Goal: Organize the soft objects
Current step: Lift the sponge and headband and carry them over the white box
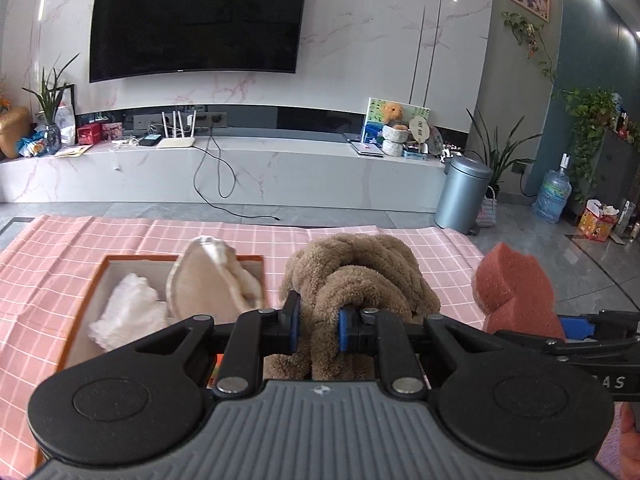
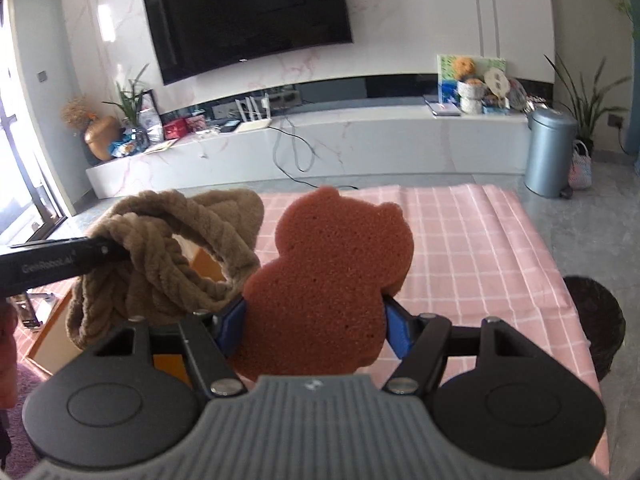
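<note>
left gripper (image 1: 318, 330) clamped narrow on a strand of the fuzzy brown chenille rope bundle (image 1: 360, 276) (thick twisted loops), held up just right of the orange-rimmed box (image 1: 96, 280). right gripper (image 2: 314, 326) pinching a flat porous coral sponge (image 2: 332, 280), animal-shaped, beside the bundle. box, on pink checked cloth (image 1: 60, 248), holds a white fluffy wad (image 1: 128, 312) and a beige oval pad (image 1: 208, 288).

My left black two-finger gripper (image 1: 318, 326): blue pads, silver screws, ribbed grey housing, two round black discs. My right black gripper (image 2: 316, 322): same build. White lettering along the left one's black side, bare skin beside it.
</note>
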The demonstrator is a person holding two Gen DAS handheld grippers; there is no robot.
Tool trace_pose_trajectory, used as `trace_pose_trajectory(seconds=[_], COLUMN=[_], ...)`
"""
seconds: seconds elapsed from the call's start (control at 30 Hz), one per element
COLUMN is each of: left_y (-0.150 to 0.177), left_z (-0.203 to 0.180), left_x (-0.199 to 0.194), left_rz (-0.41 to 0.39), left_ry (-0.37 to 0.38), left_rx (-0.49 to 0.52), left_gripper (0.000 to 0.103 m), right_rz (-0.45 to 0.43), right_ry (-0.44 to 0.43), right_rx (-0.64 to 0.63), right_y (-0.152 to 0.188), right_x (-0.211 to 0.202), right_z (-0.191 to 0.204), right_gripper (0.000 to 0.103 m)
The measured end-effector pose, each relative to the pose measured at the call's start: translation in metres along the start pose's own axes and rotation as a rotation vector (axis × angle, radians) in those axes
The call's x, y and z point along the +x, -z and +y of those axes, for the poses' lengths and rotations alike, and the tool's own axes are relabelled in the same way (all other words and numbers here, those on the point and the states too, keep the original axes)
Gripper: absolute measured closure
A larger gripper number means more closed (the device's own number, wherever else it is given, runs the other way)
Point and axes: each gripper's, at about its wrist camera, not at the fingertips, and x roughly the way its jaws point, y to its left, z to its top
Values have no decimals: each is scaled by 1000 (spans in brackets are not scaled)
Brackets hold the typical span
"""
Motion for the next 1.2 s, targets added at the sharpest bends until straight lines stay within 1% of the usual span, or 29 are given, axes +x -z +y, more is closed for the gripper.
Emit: trace_pose_trajectory(seconds=[0.07, 0.27, 0.47, 0.63, 0.8, 0.9, 1.0, 1.1, 1.2], left_y=[-1, -5, -4, 5, 16, 18, 17, 16, 18], left_z=[7, 34, 69, 98, 125, 134, 140, 142, 144], left_x=[-6, -17, -15, -5, 4, 8, 10, 12, 14], left_rz=[-7, -13, 9, 53, 91, 91, 84, 80, 91], left_ry=[-12, -52, -133, -199, -249, -289, -306, -323, -318], left_rx=[8, 10, -2, -13, -25, -16, -23, -7, 0], left_gripper=[83, 83, 83, 83, 83, 83, 83, 83, 83], right_rz=[9, 21, 66, 124, 192, 244, 278, 325, 371], right_ry=[-48, -127, -158, -180, -158, -171, -182, -181, -182], right_rx=[-12, -124, -231, -316, -385, -425, -481, -489, -506], right_y=[-6, -22, -28, -28, -28, -25, -18, -10, -2], right_x=[0, 6, 29, 58, 94, 115, 137, 162, 181], right_z=[17, 79, 134, 170, 188, 199, 212, 221, 227], right_gripper=[35, 35, 35, 35, 35, 35, 35, 35, 34])
